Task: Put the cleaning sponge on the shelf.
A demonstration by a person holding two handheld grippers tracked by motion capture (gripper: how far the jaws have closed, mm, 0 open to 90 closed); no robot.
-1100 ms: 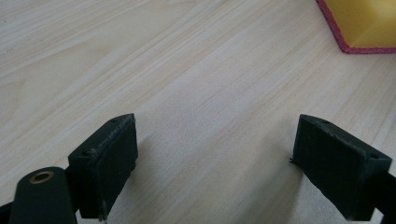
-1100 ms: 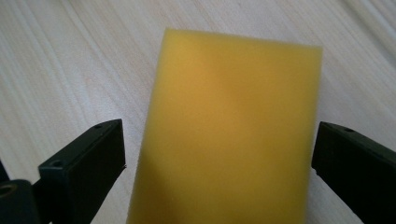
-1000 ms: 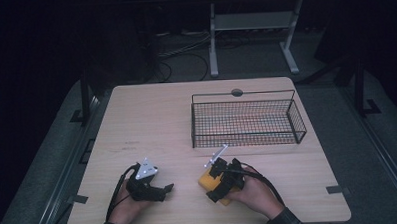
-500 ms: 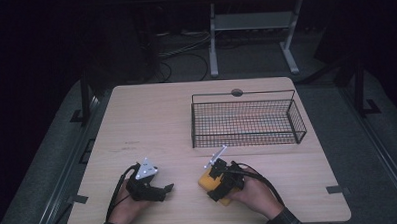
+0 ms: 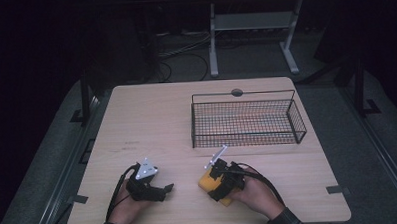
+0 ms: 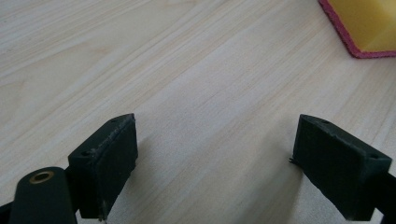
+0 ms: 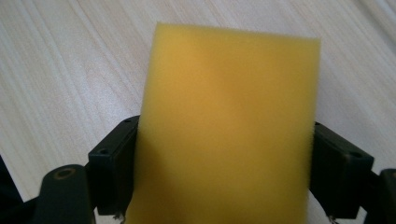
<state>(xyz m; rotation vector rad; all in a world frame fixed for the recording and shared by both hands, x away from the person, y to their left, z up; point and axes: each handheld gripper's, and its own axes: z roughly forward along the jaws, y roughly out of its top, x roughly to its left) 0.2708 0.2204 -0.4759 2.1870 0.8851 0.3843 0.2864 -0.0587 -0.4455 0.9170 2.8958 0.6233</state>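
A yellow sponge (image 5: 208, 181) sits low over the table near the front edge, right of centre. My right gripper (image 5: 216, 189) is shut on it, one black jaw pressed to each long side. In the right gripper view the sponge (image 7: 229, 121) sticks out forward between the jaws of the right gripper (image 7: 224, 177). My left gripper (image 5: 165, 189) rests on the table to the sponge's left, open with nothing between its fingers. The left gripper view has its own left gripper (image 6: 215, 163) spread wide over bare wood, and a sponge corner (image 6: 369, 23) with a red underside at top right.
A black wire basket (image 5: 243, 94) stands at the back right of the wooden table (image 5: 152, 123), with nothing visible inside. A round cable hole (image 5: 237, 92) lies just behind it. Dark floor, cables and a white stand lie beyond the table.
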